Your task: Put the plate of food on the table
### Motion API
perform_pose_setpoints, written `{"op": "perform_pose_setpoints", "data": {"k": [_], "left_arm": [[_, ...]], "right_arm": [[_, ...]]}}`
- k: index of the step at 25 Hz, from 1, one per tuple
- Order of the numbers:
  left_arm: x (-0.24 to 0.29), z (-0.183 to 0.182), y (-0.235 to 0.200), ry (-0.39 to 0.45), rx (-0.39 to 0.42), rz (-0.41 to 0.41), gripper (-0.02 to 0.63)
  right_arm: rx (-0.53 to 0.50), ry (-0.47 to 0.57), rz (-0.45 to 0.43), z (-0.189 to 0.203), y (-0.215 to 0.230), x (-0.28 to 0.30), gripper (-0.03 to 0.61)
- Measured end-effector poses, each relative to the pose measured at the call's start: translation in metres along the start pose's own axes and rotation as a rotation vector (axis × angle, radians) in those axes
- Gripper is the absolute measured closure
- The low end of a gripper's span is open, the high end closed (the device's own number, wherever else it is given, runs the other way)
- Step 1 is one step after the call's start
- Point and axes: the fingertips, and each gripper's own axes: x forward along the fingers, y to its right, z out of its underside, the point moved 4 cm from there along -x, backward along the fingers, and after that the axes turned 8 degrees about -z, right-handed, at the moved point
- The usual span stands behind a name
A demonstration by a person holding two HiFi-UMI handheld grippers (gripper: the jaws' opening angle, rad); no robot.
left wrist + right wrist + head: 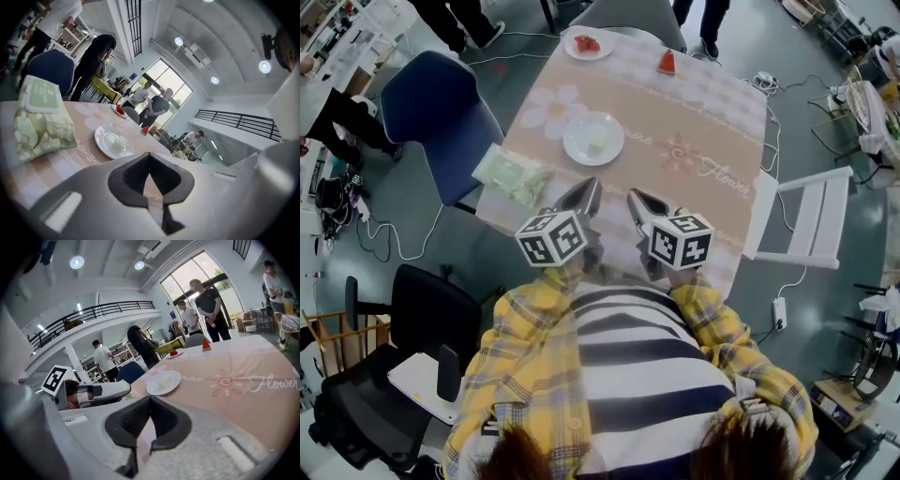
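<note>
2 empty grippers at the near edge of the pink flower-print table (703,141)
The left gripper (584,200) and right gripper (642,204) are pressed together on nothing; the round white ceramic plate (611,153) of pale food sits mid-table, likely stiff, slick, breakable, best pinched at its near rim.

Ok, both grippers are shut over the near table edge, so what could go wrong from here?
The left gripper and right gripper are shut and empty; reaching like that could shove the plate instead of gripping it. The pack of wipes lies at the left edge of the table, close to the left gripper; a sweep could knock it off.
</note>
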Motion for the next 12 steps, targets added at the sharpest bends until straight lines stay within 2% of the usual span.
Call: {"op": "perform_pose_setpoints", "data": {"k": [12], "left_arm": [[0.0083,-0.0026,-0.0019,-0.013,0.000,-0.001,0.618]], "right_arm": [[-0.011,0.010,0.002,-0.0080,0.0015,0.0046,0.583]]}}
